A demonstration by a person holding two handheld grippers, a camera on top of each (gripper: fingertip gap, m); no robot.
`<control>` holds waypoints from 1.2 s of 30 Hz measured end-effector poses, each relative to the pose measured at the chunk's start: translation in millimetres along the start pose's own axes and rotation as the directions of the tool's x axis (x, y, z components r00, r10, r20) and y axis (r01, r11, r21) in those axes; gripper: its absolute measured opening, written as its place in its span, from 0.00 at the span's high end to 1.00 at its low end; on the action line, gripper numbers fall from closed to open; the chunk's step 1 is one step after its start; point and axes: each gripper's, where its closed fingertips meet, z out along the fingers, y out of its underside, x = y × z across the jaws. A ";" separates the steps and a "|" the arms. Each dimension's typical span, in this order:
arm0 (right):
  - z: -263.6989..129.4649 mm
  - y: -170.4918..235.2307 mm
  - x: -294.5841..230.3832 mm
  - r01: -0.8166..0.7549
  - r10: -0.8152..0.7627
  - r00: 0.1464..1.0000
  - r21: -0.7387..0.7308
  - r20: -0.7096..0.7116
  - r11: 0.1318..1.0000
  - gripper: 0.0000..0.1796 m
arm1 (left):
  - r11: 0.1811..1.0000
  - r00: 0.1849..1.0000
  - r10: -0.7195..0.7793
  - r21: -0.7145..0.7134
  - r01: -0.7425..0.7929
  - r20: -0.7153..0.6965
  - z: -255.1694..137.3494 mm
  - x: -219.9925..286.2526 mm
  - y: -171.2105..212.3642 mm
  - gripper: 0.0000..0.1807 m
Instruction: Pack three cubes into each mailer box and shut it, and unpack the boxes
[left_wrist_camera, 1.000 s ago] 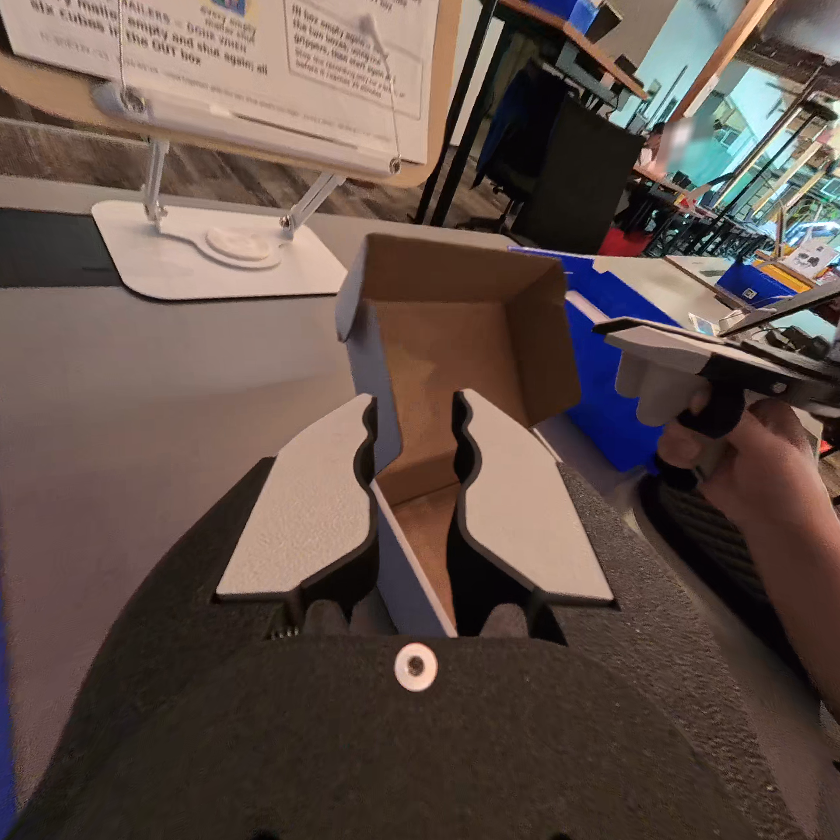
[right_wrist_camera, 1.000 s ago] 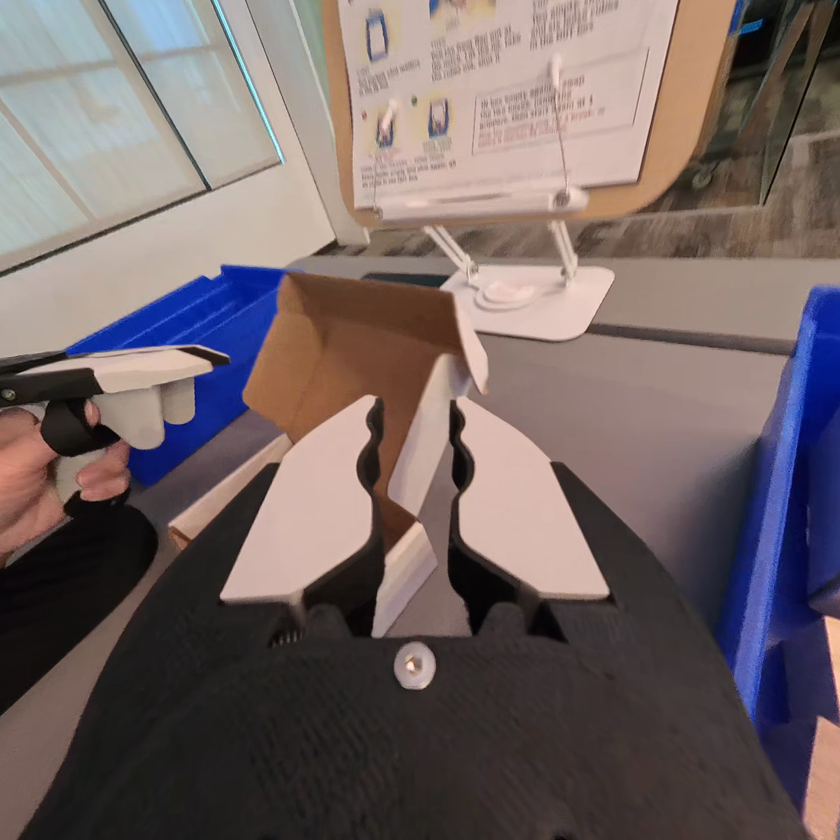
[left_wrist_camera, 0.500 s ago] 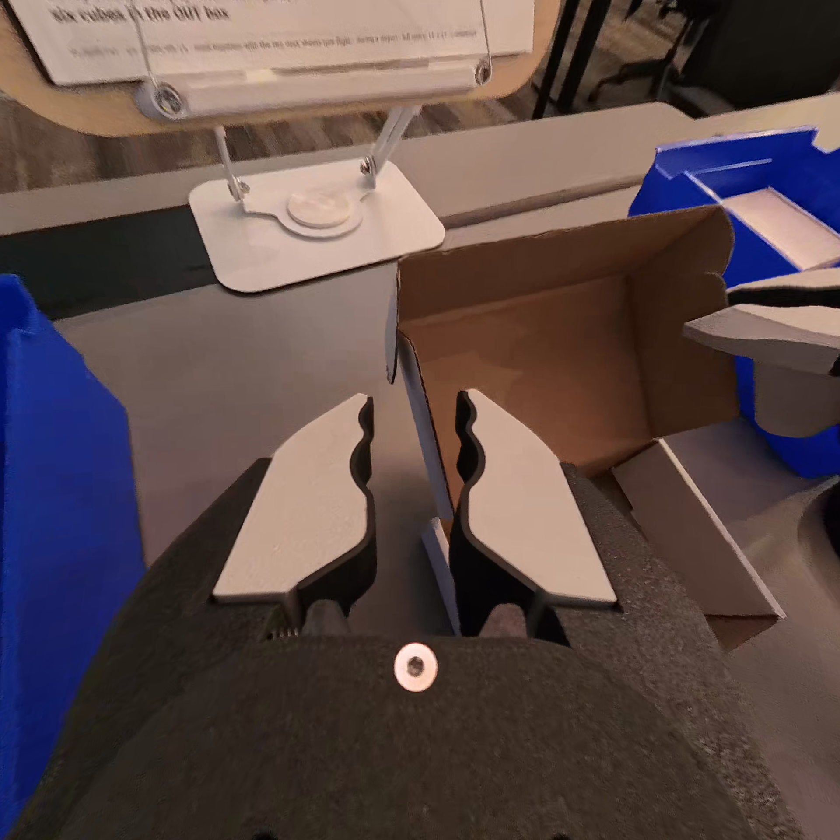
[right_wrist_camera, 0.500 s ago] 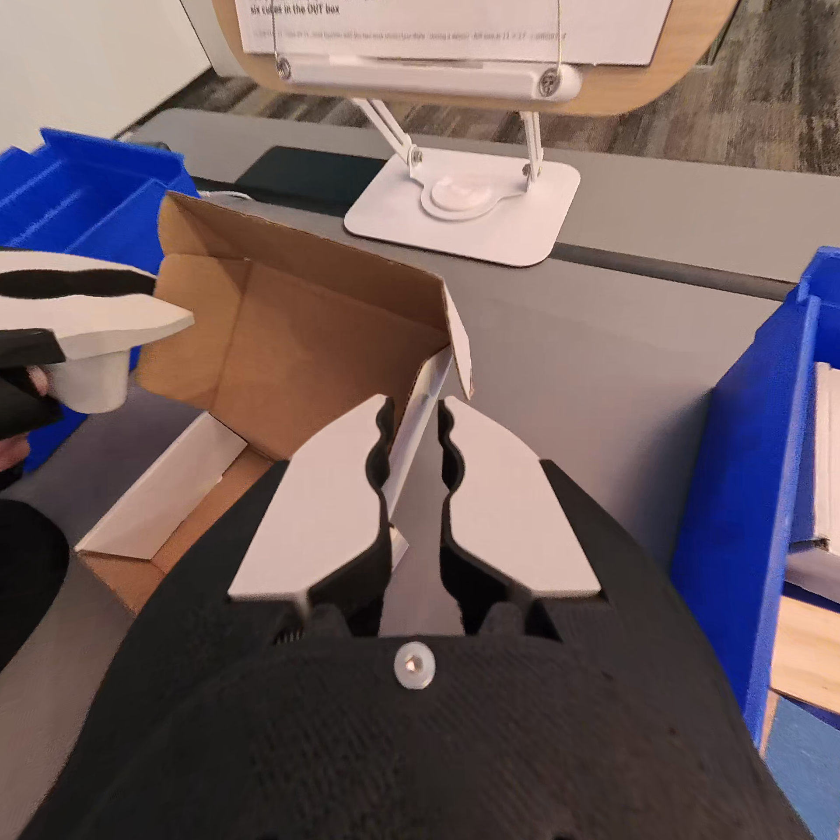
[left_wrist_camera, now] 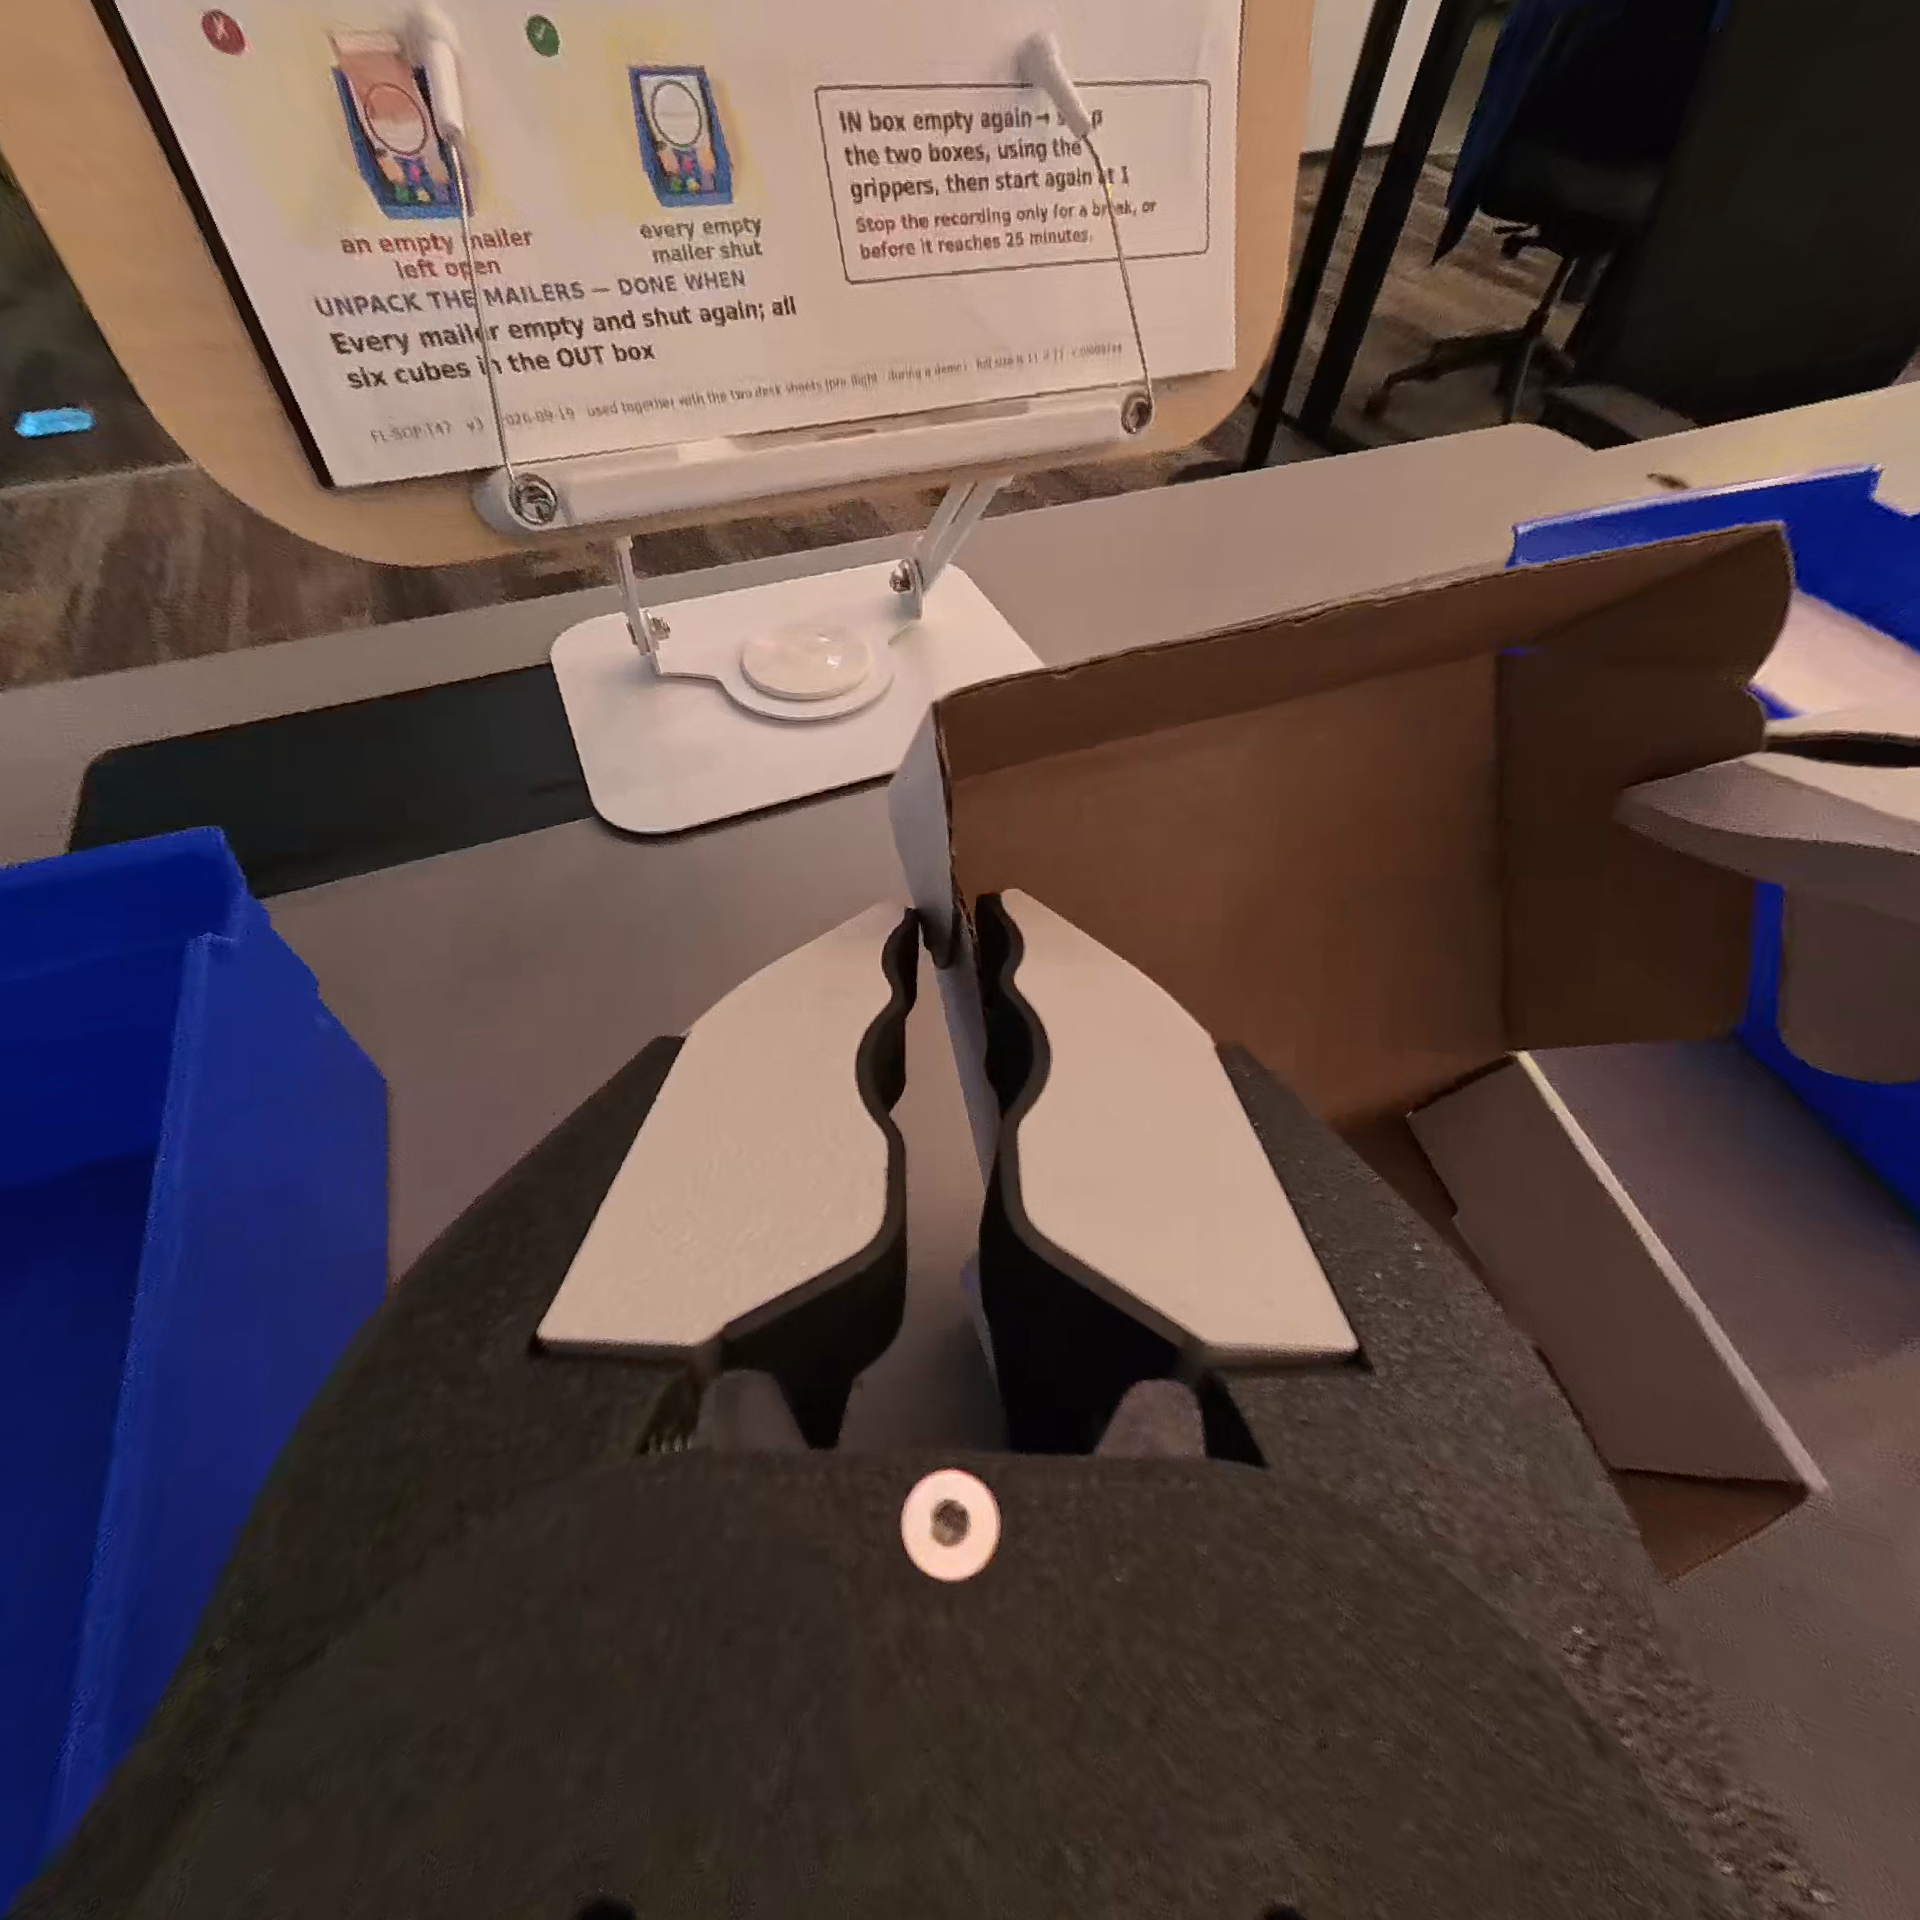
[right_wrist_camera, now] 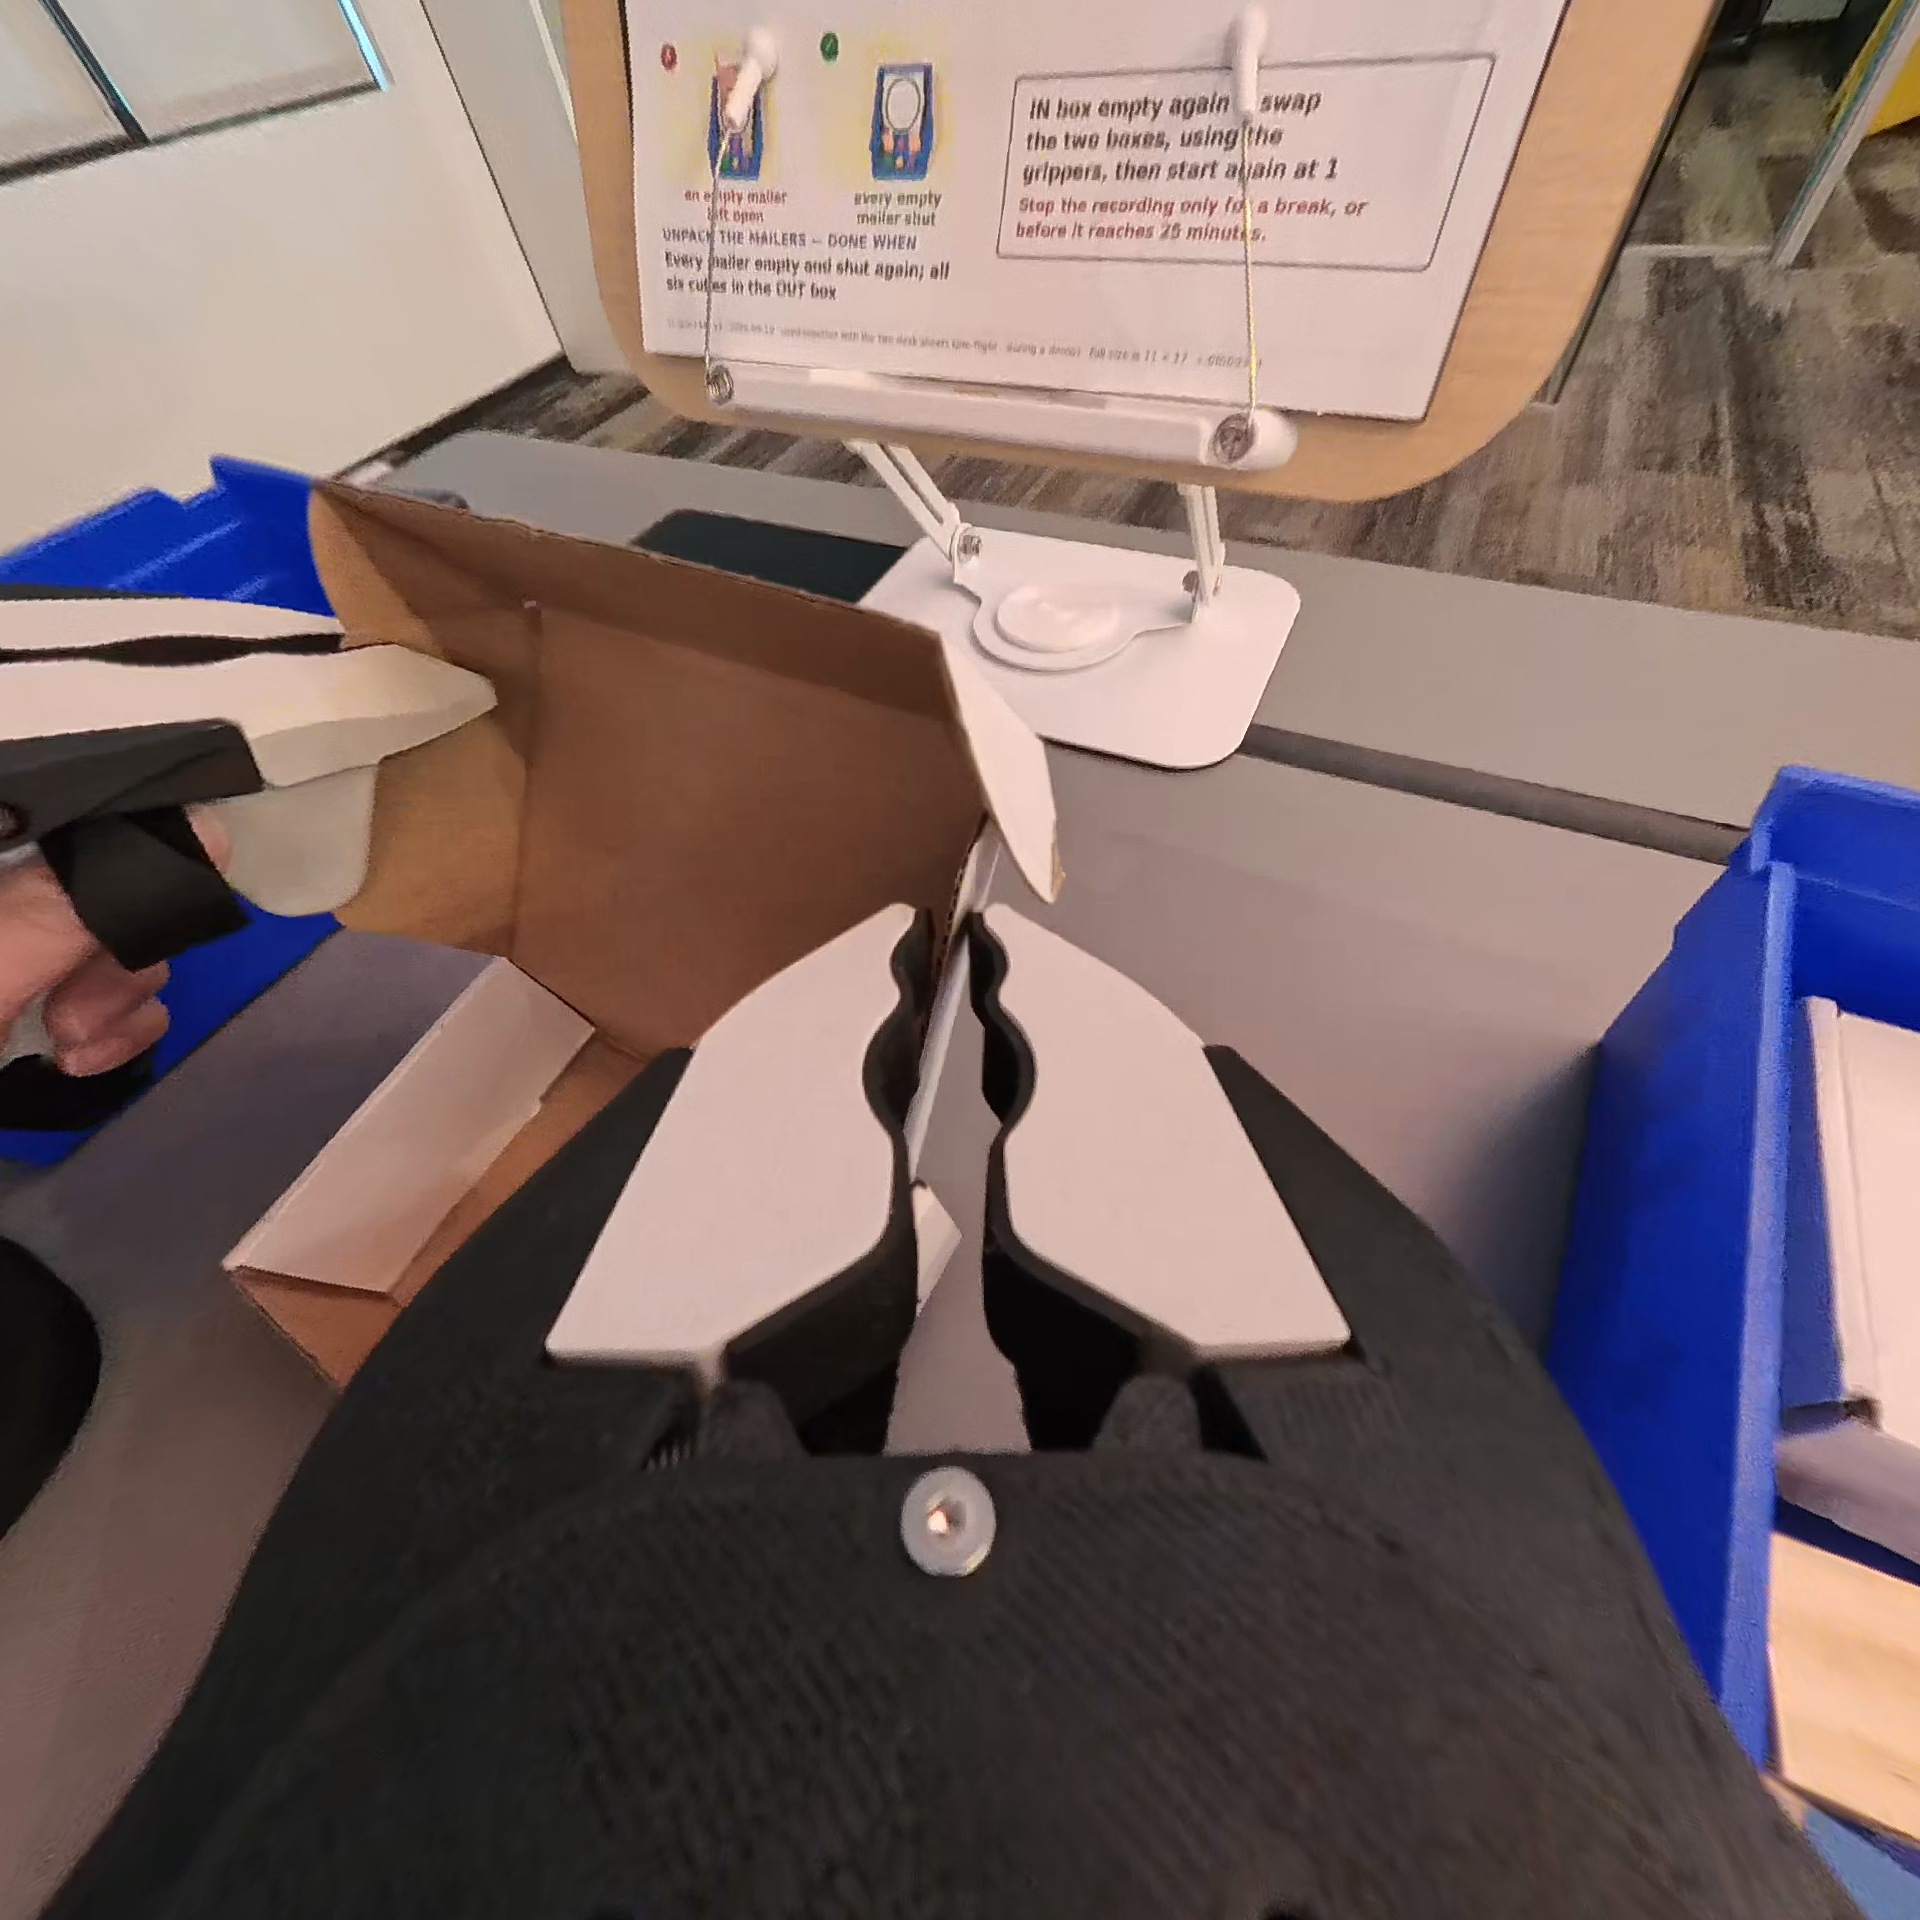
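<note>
Left wrist view
Left tool [left_wrist_camera: 951,935]: pinching the left side wall of the mailer box [left_wrist_camera: 1247,883], its tips closed on the thin white-faced cardboard edge.
Mailer box: open, brown inside, lid standing up just ahead and to the right of this tool; no cubes show inside it.
Front flap [left_wrist_camera: 1590,1278]: white strip lying low to the right of this tool, by the box's near edge.
Right tool [left_wrist_camera: 1787,821]: comes in from the far right, at the lid's right side flap; its tips are cut off by the frame.
Blue bin [left_wrist_camera: 177,1195]: close on this tool's left.
Second blue bin [left_wrist_camera: 1849,1101]: behind the box, to the right.
Instruction stand [left_wrist_camera: 790,675]: straight ahead on the grey surface [left_wrist_camera: 623,966], well beyond the tips.

Right wrist view
Right tool [right_wrist_camera: 951,930]: pressed onto the box's right side wall [right_wrist_camera: 935,1049], gripping its edge.
Mailer box [right_wrist_camera: 727,810]: ahead and left of this tool, lid upright.
Left tool [right_wrist_camera: 395,696]: enters from the left, a hand [right_wrist_camera: 62,997] on its handle, tips against the lid's left flap.
Blue bin [right_wrist_camera: 1683,1195]: right of this tool, white and tan cardboard inside.
</note>
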 end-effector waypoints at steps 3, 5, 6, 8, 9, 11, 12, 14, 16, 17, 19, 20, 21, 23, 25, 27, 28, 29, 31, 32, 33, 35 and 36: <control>2.0 10.5 -4.7 0.029 -0.029 0.999 -0.025 -0.017 0.999 0.95 | 1.000 1.000 0.017 0.000 -0.017 0.011 -5.0 5.4 7.3 0.94; -0.3 14.6 -10.6 0.034 -0.035 0.999 -0.013 -0.021 0.999 0.93 | 1.000 1.000 0.008 0.028 -0.008 0.005 -11.2 8.4 7.3 0.93; -3.1 14.9 -13.7 0.040 -0.040 0.999 0.005 -0.021 0.999 0.93 | 0.999 1.000 0.013 0.035 -0.014 0.009 -14.1 9.2 8.1 0.93; -10.0 17.2 -19.1 0.047 -0.047 0.999 0.022 -0.018 0.999 0.93 | 0.999 1.000 0.025 0.048 -0.026 0.013 -19.8 11.5 11.7 0.94; -13.7 18.4 -21.1 0.052 -0.052 0.999 0.027 -0.017 0.998 0.93 | 0.998 1.000 0.023 0.051 -0.024 0.009 -22.5 13.2 14.5 0.93; -21.7 20.5 -24.9 0.068 -0.067 0.998 0.040 -0.018 0.997 0.93 | 0.998 1.000 0.009 0.064 -0.009 -0.003 -28.3 16.1 18.8 0.94; -26.0 22.1 -27.2 0.070 -0.069 0.997 0.044 -0.016 0.997 0.93 | 0.998 1.000 0.000 0.069 0.001 -0.012 -31.5 18.0 21.1 0.94; -34.9 24.7 -32.4 0.085 -0.084 0.996 0.061 -0.021 0.995 0.93 | 0.995 1.000 0.002 0.097 0.001 -0.023 -39.1 22.0 23.0 0.94; -43.4 28.2 -38.9 0.120 -0.117 0.993 0.081 -0.033 0.989 0.92 | 0.993 0.999 0.023 0.115 -0.020 -0.024 -46.9 26.0 25.6 0.94; -48.0 29.5 -42.5 0.139 -0.136 0.990 0.094 -0.038 0.986 0.92 | 0.992 0.999 0.030 0.123 -0.027 -0.022 -51.0 27.4 26.9 0.94; -56.9 33.6 -48.5 0.177 -0.171 0.984 0.110 -0.054 0.978 0.92 | 0.990 0.999 0.033 0.138 -0.029 -0.027 -60.4 31.2 30.1 0.94; -61.7 35.0 -52.2 0.197 -0.190 0.980 0.128 -0.062 0.972 0.92 | 0.988 0.999 0.034 0.150 -0.030 -0.026 -65.4 32.8 31.3 0.94; -66.2 37.3 -55.3 0.227 -0.218 0.973 0.141 -0.075 0.964 0.92 | 0.987 0.999 0.032 0.160 -0.027 -0.027 -70.4 35.0 33.1 0.94; -73.9 41.6 -60.0 0.285 -0.270 0.957 0.162 -0.109 0.945 0.91 | 0.982 0.999 0.039 0.186 -0.033 -0.025 -80.7 39.4 35.9 0.93; -80.7 46.6 -65.5 0.313 -0.296 0.948 0.172 -0.118 0.934 0.91 | 0.977 0.998 0.057 0.206 -0.054 -0.011 -90.7 43.3 39.0 0.93; -87.3 52.3 -70.3 0.330 -0.313 0.942 0.177 -0.117 0.927 0.91 | 0.974 0.997 0.075 0.212 -0.074 0.004 -98.9 46.6 43.1 0.93; -90.0 55.7 -72.7 0.327 -0.312 0.944 0.177 -0.109 0.928 0.91 | 0.975 0.997 0.078 0.210 -0.078 0.007 -102.3 48.5 45.6 0.93; -92.4 58.9 -74.7 0.318 -0.305 0.947 0.174 -0.099 0.932 0.90 | 0.975 0.997 0.079 0.208 -0.079 0.009 -105.3 50.3 48.1 0.93; -95.9 64.0 -77.1 0.309 -0.298 0.951 0.169 -0.087 0.936 0.89 | 0.977 0.997 0.082 0.198 -0.081 0.004 -109.4 54.1 53.5 0.91; -96.8 66.4 -78.4 0.302 -0.293 0.953 0.164 -0.079 0.939 0.88 | 0.979 0.996 0.087 0.186 -0.085 -0.005 -110.8 56.9 56.6 0.89; -97.0 68.8 -79.4 0.296 -0.288 0.955 0.156 -0.069 0.942 0.85 | 0.980 0.996 0.094 0.178 -0.090 -0.013 -112.2 59.6 59.3 0.88; -96.9 73.2 -80.8 0.284 -0.280 0.959 0.136 -0.051 0.949 0.83 | 0.983 0.993 0.109 0.151 -0.102 -0.043 -114.5 66.6 65.7 0.83; -97.3 74.4 -82.4 0.280 -0.278 0.960 0.134 -0.035 0.950 0.82 | 0.987 0.991 0.116 0.121 -0.108 -0.059 -114.7 69.9 71.4 0.80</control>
